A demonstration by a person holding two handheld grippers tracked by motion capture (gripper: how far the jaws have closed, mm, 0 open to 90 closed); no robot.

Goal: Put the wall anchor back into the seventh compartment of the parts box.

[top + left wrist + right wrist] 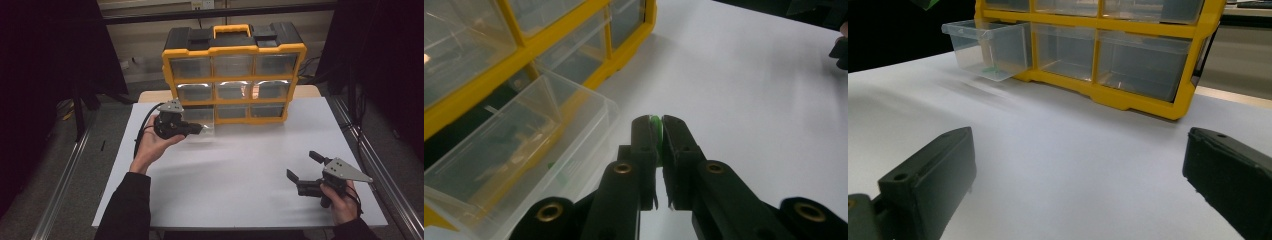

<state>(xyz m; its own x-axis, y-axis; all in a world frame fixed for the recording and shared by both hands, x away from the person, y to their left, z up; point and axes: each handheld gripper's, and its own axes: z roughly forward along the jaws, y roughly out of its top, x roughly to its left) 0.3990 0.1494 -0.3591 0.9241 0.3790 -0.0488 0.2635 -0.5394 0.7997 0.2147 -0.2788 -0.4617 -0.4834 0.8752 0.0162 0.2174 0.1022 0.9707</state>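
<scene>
A yellow and black drawer cabinet (233, 75) stands at the back of the white table (240, 175). Its bottom left clear drawer (519, 150) is pulled out, and something small and green lies inside it (993, 72). My left gripper (200, 128) hovers just in front of that drawer. Its jaws are shut on a small green piece (655, 125), pinched at the tips (656, 131). My right gripper (304, 166) rests near the table's front right corner, held by a hand, jaws wide open with nothing between them.
The other clear drawers (233, 65) of the cabinet are pushed in. Metal rails (65, 185) run along both sides of the table. A black cable (142, 127) trails from the left gripper.
</scene>
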